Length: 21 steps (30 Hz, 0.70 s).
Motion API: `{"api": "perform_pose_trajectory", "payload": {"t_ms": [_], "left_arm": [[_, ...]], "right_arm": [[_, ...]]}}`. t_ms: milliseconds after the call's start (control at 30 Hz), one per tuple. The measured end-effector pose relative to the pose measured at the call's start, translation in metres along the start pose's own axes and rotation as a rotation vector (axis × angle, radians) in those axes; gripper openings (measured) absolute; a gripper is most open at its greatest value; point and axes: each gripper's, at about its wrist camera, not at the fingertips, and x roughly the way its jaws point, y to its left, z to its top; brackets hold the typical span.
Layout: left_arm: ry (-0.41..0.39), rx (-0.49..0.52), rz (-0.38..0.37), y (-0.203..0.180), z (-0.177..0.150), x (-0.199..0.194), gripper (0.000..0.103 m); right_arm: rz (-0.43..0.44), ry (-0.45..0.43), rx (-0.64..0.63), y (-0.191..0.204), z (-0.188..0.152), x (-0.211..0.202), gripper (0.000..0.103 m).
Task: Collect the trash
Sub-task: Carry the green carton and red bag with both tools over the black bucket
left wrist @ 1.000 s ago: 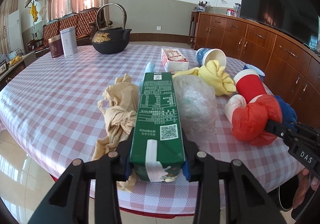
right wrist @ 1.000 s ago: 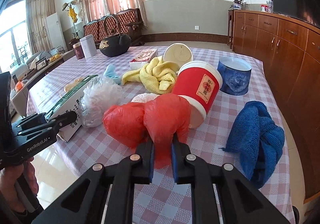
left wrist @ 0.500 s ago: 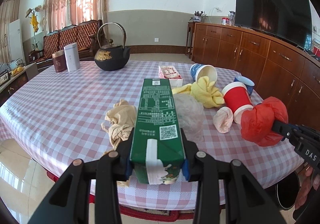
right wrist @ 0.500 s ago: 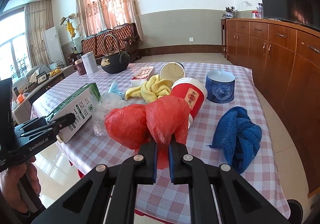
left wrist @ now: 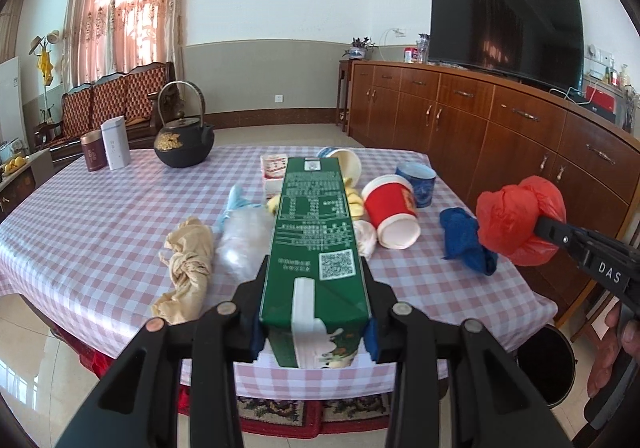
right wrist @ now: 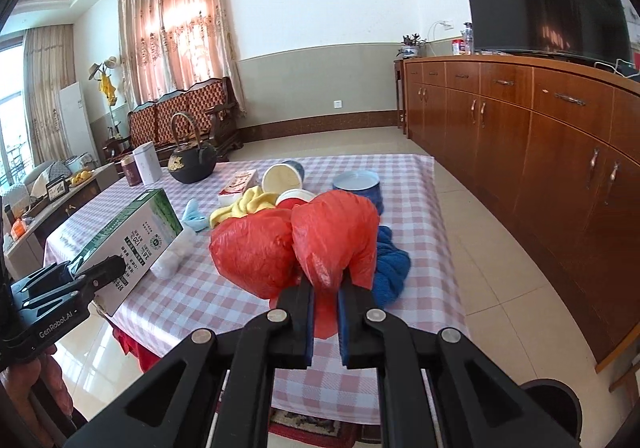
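Observation:
My left gripper [left wrist: 314, 324] is shut on a long green carton [left wrist: 312, 232], held lifted in front of the table's near edge; the carton [right wrist: 132, 236] also shows at the left of the right wrist view. My right gripper [right wrist: 325, 322] is shut on a crumpled red plastic bag [right wrist: 304, 244], raised above the table; the same bag [left wrist: 516, 217] hangs at the right of the left wrist view. On the checked tablecloth [left wrist: 100, 207] lie a tan rag [left wrist: 190, 260], a clear plastic bag [left wrist: 240, 244], a red paper cup [left wrist: 390, 211] and a blue cloth [left wrist: 466, 242].
A black bin [left wrist: 546, 366] stands on the floor by the table's right corner. Farther back are a black kettle [left wrist: 182, 145], two tins [left wrist: 106, 149], a yellow cloth [right wrist: 244, 205] and a blue cup [right wrist: 356, 185]. A wooden sideboard [right wrist: 540, 151] runs along the right.
Both grippers have risen and drawn back from the table, each with its load. The red bag has lifted off the tablecloth, and the blue cloth beneath it has come into sight.

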Motion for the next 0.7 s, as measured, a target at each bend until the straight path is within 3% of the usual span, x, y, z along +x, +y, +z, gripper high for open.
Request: {"api": "perform_pose_trajectory", "payload": {"t_ms": [700], "left_arm": [[0.034,0.225,-0.341,-0.172,-0.018,-0.018,0.039]], "right_arm": [[-0.316,-0.027,0.195,-0.148,-0.047,-0.130,0.009]]}}
